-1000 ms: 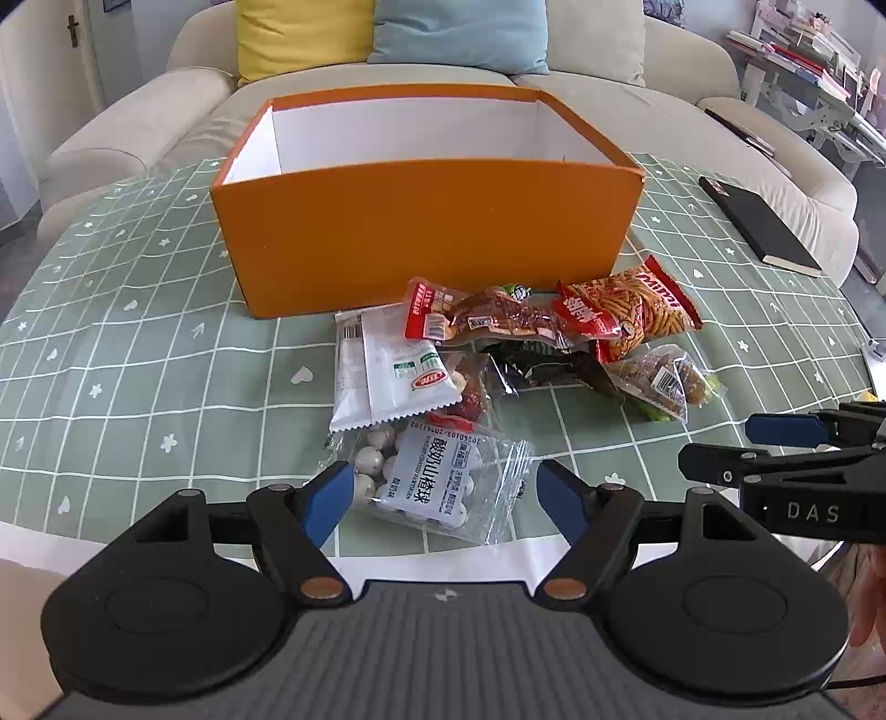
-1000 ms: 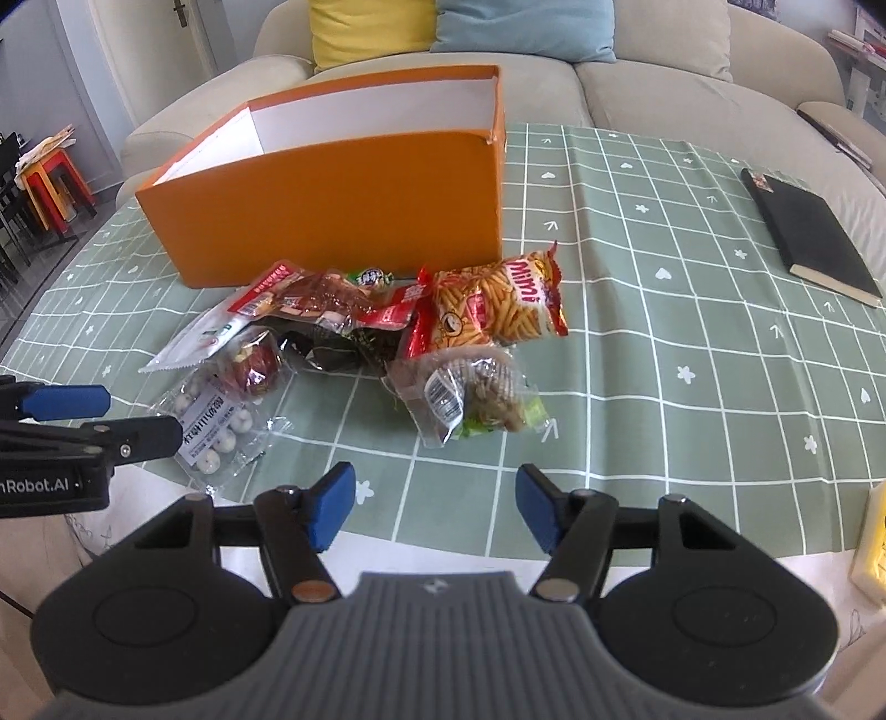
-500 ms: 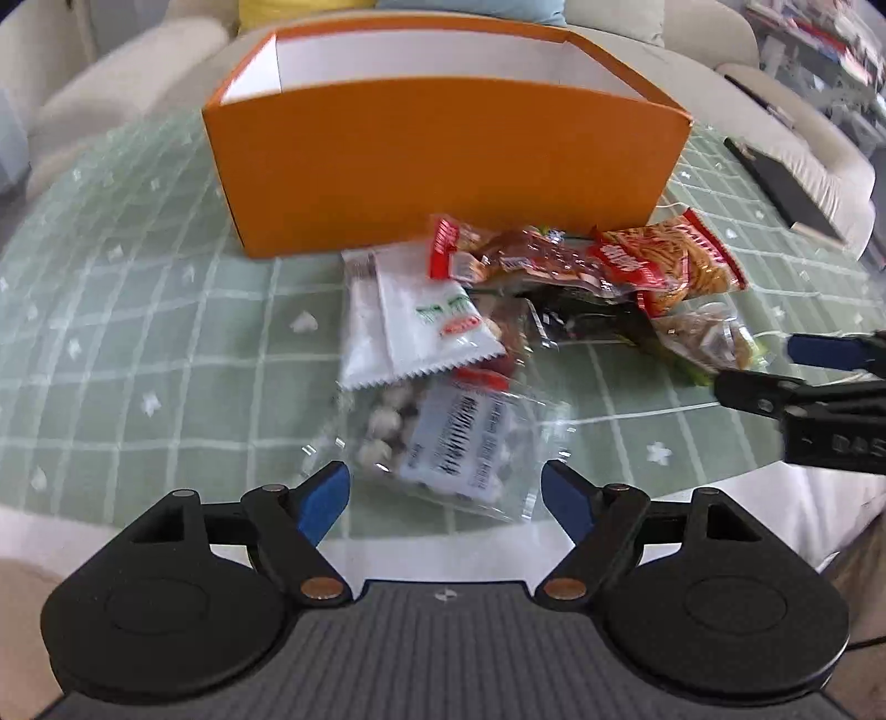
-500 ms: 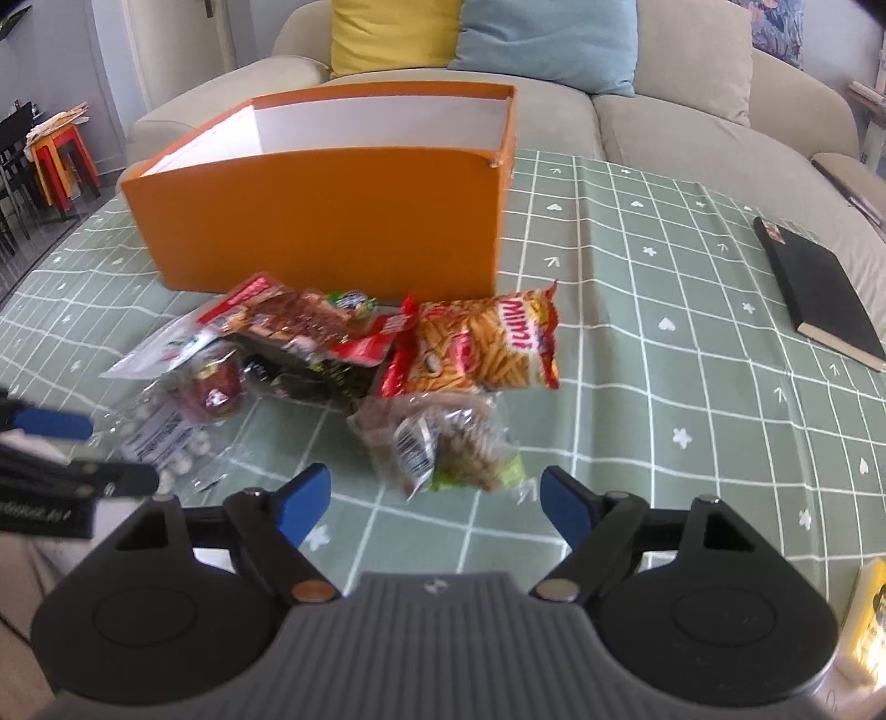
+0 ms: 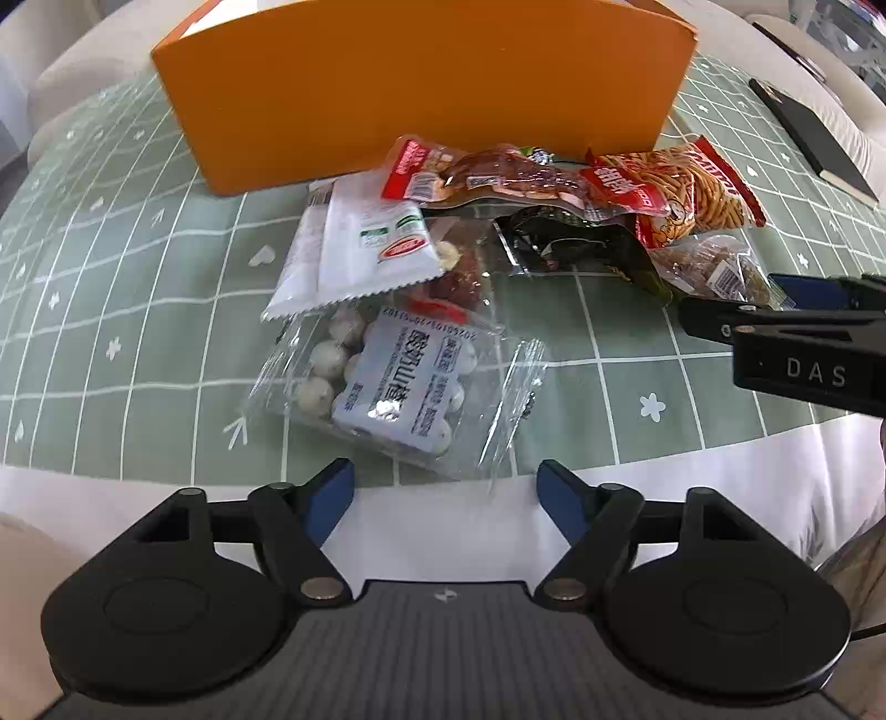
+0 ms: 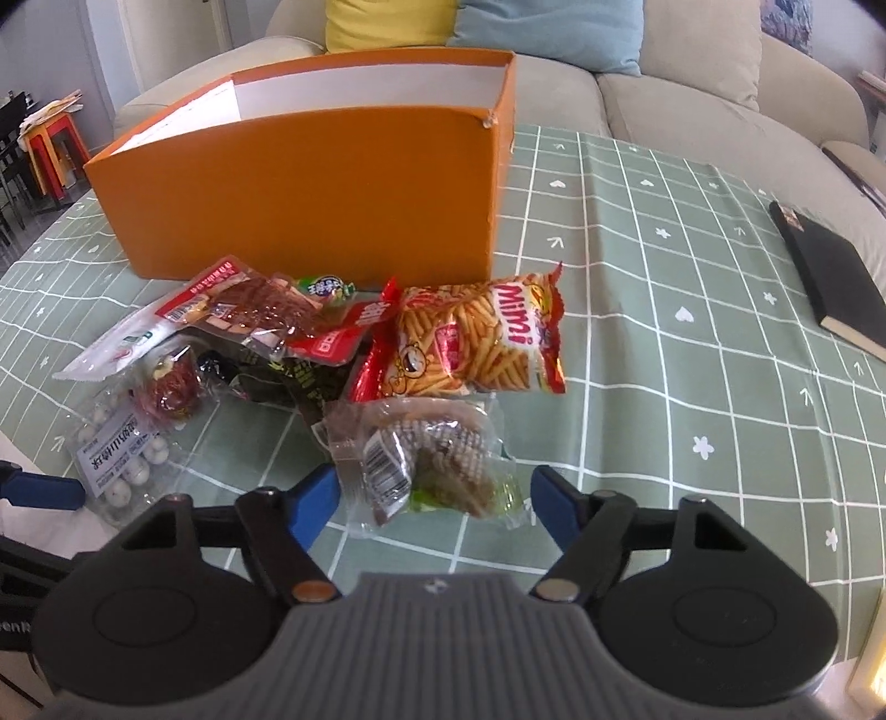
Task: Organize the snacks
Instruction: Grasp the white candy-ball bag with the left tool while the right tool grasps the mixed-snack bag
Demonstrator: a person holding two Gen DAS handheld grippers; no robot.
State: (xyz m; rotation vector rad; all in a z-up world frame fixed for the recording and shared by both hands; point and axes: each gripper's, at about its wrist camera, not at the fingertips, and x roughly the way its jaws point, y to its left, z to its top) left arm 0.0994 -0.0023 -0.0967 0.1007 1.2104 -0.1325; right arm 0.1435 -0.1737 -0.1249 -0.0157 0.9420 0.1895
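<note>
A pile of snack packets lies on the green checked tablecloth in front of an orange box (image 5: 421, 83), also in the right wrist view (image 6: 310, 183). My left gripper (image 5: 446, 487) is open, just short of a clear bag of white balls (image 5: 398, 382). My right gripper (image 6: 429, 495) is open, its fingers on either side of a clear packet of brown snacks (image 6: 426, 454). A red Mimi stick-snack bag (image 6: 476, 338), a red meat packet (image 6: 249, 310) and a white packet (image 5: 365, 243) lie behind.
A black notebook (image 6: 836, 277) lies on the table at the right. A beige sofa with yellow and blue cushions (image 6: 542, 27) stands behind the table. My right gripper shows at the right of the left wrist view (image 5: 786, 315). The table's white front edge is close below both grippers.
Both grippers have moved forward and down towards the pile. The left one has closed in on the bag of white balls, the right one on the clear brown-snack packet. Both stay open.
</note>
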